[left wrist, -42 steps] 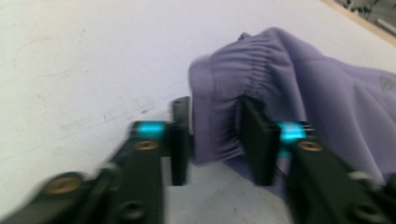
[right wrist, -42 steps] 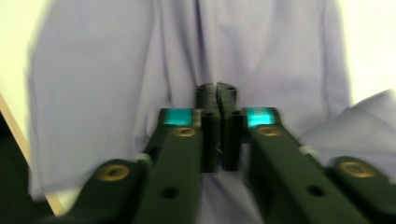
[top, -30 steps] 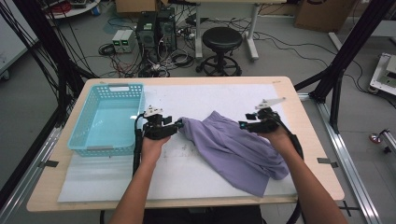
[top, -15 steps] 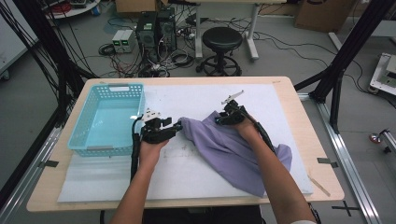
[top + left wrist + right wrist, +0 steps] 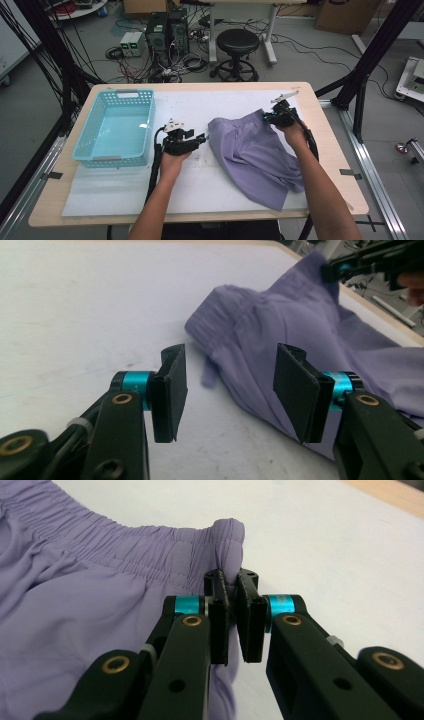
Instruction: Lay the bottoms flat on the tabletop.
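Here the wooden counter [image 5: 320,150] carries a white mat [image 5: 200,185], cables littering the floor [image 5: 150,65] behind; left gripper [image 5: 230,385] jaws apart, right gripper [image 5: 232,615] jaws just closed, pinching the purple shorts [image 5: 100,605].

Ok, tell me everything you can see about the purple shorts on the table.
The purple shorts look like thin, soft cloth with a gathered elastic waistband. They lie crumpled and partly spread on the white mat, waistband toward the far side, one leg trailing to the mat's near edge. The right tool has just closed on a waistband corner, pinching a fold of it. The left tool is open near the other waistband end, not touching.
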`<move>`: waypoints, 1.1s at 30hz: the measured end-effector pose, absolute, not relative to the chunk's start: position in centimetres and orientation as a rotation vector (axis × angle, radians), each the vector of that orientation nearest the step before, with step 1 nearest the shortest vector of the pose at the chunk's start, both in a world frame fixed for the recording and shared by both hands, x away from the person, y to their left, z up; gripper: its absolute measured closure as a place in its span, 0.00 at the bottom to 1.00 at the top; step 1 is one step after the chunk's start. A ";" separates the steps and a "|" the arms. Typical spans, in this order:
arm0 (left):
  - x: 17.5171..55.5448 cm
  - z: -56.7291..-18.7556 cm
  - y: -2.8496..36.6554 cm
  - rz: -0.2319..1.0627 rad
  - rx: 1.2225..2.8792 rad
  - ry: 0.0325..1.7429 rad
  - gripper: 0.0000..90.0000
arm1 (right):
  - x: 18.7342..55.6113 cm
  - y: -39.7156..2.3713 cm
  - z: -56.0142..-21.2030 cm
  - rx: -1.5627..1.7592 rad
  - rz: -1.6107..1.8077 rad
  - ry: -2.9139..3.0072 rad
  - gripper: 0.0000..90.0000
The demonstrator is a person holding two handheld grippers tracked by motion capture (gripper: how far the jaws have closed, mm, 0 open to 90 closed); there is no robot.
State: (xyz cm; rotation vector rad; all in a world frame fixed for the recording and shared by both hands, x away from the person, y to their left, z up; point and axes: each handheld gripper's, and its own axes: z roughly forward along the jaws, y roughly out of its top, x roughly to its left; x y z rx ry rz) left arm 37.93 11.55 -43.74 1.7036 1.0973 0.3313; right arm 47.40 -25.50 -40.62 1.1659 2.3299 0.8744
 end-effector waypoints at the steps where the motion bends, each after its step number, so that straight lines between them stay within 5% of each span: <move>1: 38.1 -43.9 11.2 0.327 1.710 1.099 0.52 | 47.1 -26.2 -40.6 1.177 0.859 2.314 0.95; 6: 39.2 -44.2 9.3 0.302 1.737 1.112 0.52 | 46.1 -29.2 -41.3 1.239 0.770 2.246 0.94; 19: 41.4 -45.8 3.3 0.224 1.909 1.136 0.51 | 44.2 -31.9 -41.8 1.325 0.884 2.251 0.70; 23: 41.1 -45.7 2.9 0.257 1.969 1.094 0.97 | 43.7 -31.4 -43.0 1.317 0.871 2.321 0.68; 26: 41.1 -45.1 3.8 0.292 1.946 1.101 0.98 | 43.3 -30.8 -43.8 1.299 0.829 2.370 0.78; 28: 41.2 -44.6 4.8 0.316 1.904 1.128 0.98 | 43.0 -30.7 -44.2 1.258 0.786 2.399 0.98; 33: 41.4 -43.7 7.6 0.402 1.837 1.186 0.99 | 42.5 -31.4 -43.9 1.278 0.722 2.345 1.00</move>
